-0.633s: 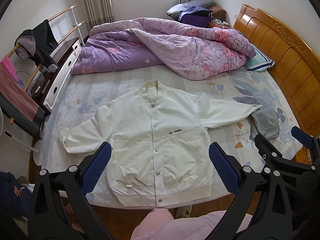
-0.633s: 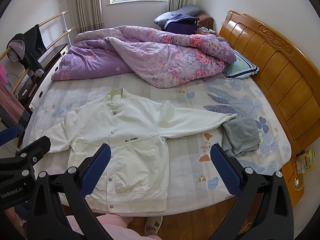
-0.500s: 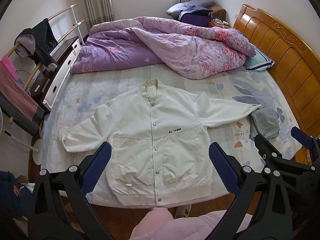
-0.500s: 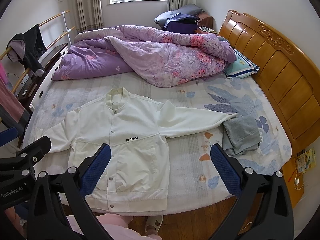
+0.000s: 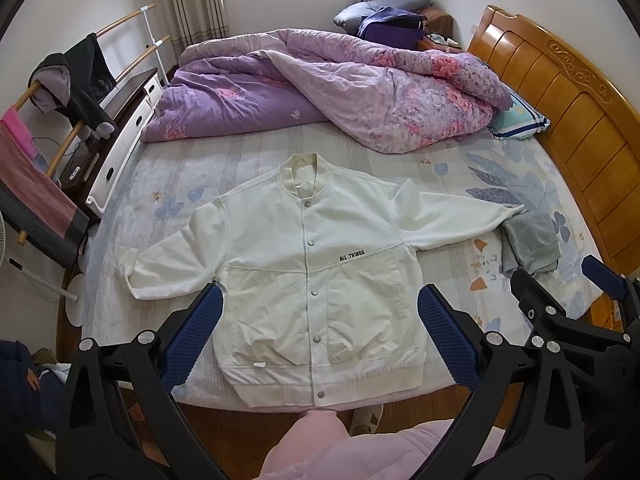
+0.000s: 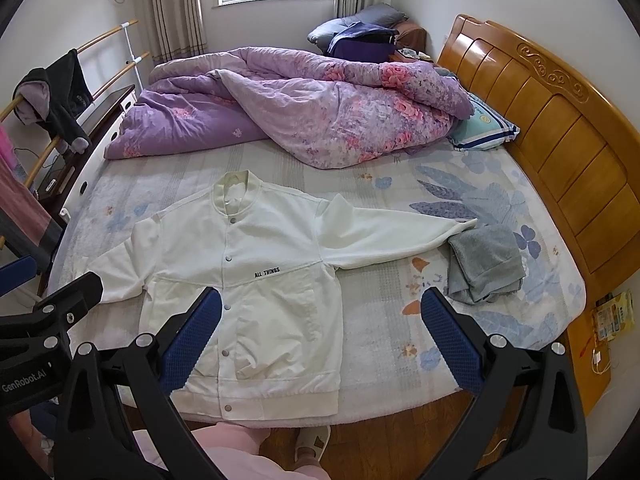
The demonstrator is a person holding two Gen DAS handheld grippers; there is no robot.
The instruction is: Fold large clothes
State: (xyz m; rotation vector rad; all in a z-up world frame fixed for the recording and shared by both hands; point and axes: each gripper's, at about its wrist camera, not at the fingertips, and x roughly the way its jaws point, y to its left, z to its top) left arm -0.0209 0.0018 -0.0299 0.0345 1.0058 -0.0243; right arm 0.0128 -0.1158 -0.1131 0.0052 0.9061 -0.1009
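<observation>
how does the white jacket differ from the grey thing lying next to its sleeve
The white jacket is spread flat, front up, both sleeves out; the grey garment is bunched into a small folded heap. The jacket is far larger and lies at the bed's near edge, while the grey garment sits further right, nearer the wooden headboard. The jacket shows snaps and "ALL THINGS" lettering; the grey garment is plain. Both rest on the floral sheet.

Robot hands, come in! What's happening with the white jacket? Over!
Left gripper open, empty, above jacket hem. Right gripper open, empty. White jacket flat on bed, snapped shut, sleeves spread, unfolded. Grey folded cloth at one cuff.
</observation>
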